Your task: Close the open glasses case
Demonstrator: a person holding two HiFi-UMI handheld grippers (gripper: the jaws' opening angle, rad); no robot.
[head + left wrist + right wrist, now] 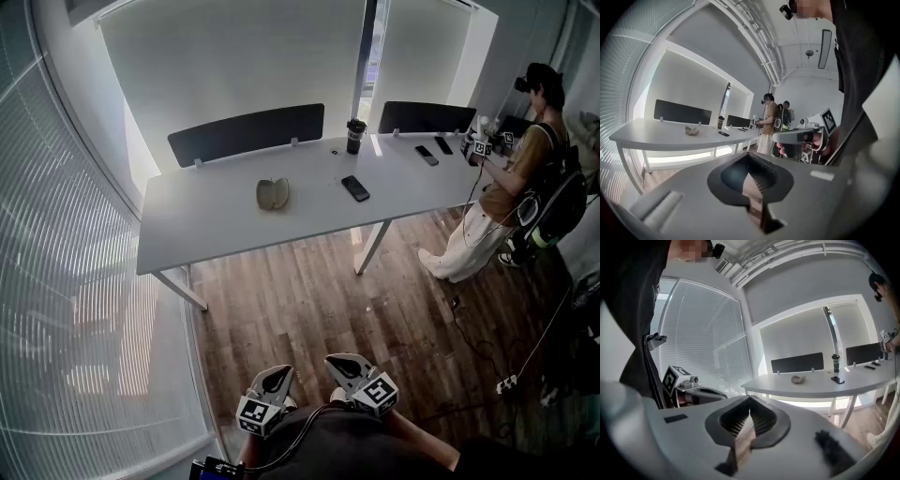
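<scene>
Much floor point(309, 300) btwn fingers point(275, 379), glasses case point(272, 193)

Beige glasses case point(273, 194), white table point(206, 223), black phone point(355, 188), brown floor point(309, 300).

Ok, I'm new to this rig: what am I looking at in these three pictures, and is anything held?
No robot here: a person holds a two-jaw tool in each hand. The head view looks down from a camera on their head; the left tool and right tool show at its bottom, away from the table. The other two views ride on the tools. On the table lie the open glasses case, a phone and a black cup. Both tools are shut, holding nothing.
</scene>
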